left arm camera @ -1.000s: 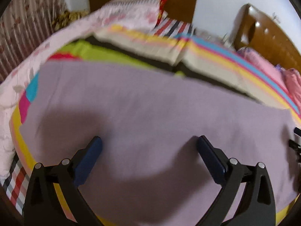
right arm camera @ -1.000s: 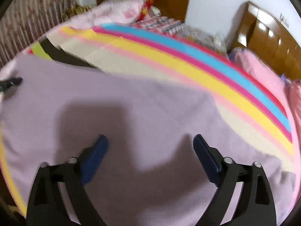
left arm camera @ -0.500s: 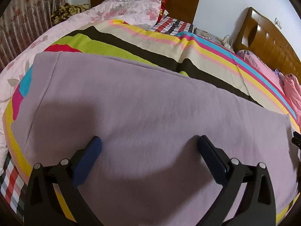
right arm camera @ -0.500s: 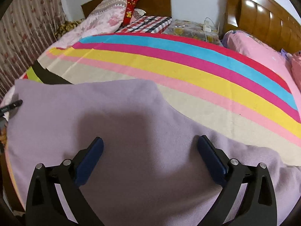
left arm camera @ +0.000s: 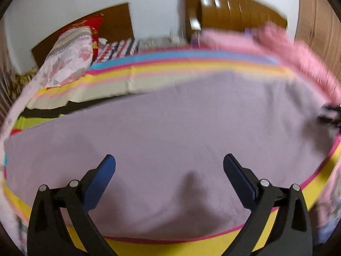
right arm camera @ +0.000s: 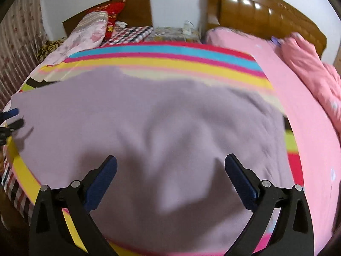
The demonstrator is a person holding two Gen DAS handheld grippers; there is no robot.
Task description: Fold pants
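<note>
Lying spread across the striped bed (right arm camera: 191,64), the lilac pants (right arm camera: 170,128) look at most partly folded (rumpled at the right); left claw (left arm camera: 169,170) and right claw (right arm camera: 170,170) gape empty.

- The left hand-held gripper (left arm camera: 169,166) now looks further right over the flat lilac knit pants (left arm camera: 170,140); the brown wooden headboard (left arm camera: 234,15) sits top centre.
- The right hand-held gripper (right arm camera: 171,167) faces the pants' rumpled right end (right arm camera: 191,128), with more of the pink quilt (right arm camera: 302,111) in sight.
</note>
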